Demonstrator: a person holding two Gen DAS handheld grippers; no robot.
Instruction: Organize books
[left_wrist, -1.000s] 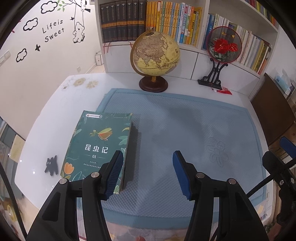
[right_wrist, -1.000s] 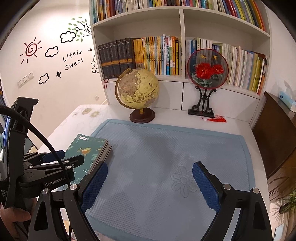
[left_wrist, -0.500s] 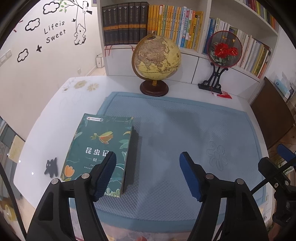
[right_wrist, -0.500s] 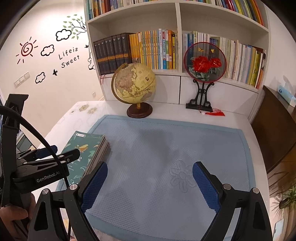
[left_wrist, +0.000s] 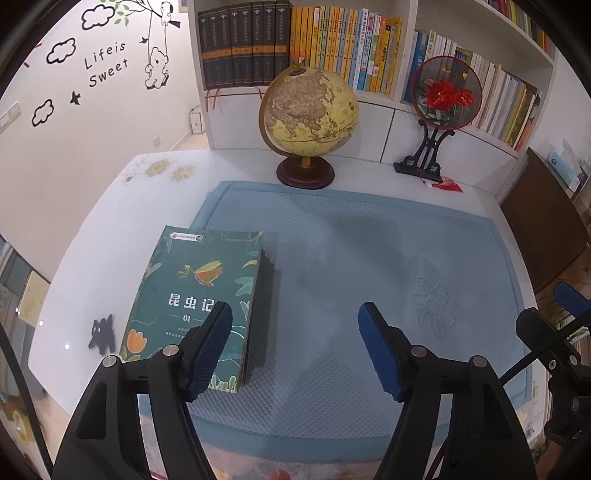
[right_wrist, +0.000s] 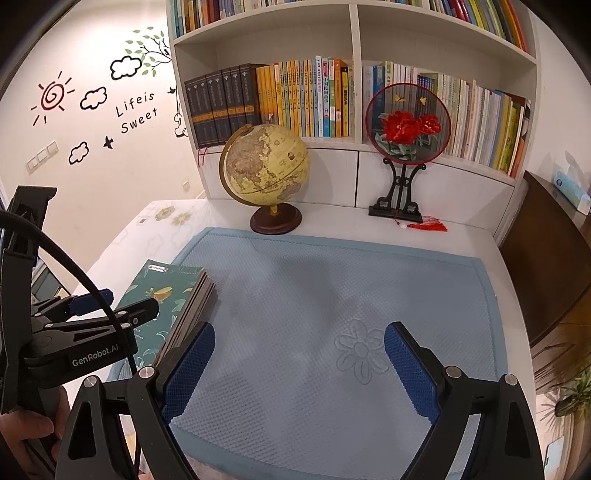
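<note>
A small stack of books with a dark green illustrated cover on top (left_wrist: 195, 295) (right_wrist: 162, 295) lies flat on the left edge of the blue mat (left_wrist: 369, 266) (right_wrist: 332, 295). My left gripper (left_wrist: 295, 347) hovers open just above the stack's near right corner, its left pad over the cover, nothing between the jaws. In the right wrist view the left gripper (right_wrist: 110, 299) shows from the side over the books. My right gripper (right_wrist: 299, 365) stands wide open over the bare mat, right of the stack, holding nothing.
A globe (left_wrist: 308, 110) (right_wrist: 267, 162) and a round red-flower fan on a black stand (left_wrist: 445, 94) (right_wrist: 406, 125) stand at the back of the white table (left_wrist: 110, 221). Behind them a white bookcase (right_wrist: 354, 44) holds rows of upright books. A dark wooden cabinet (right_wrist: 546, 258) flanks the right side.
My left gripper's jaws have spread wider apart and the view has pulled back slightly from the stack. The right gripper has stayed as it was.
</note>
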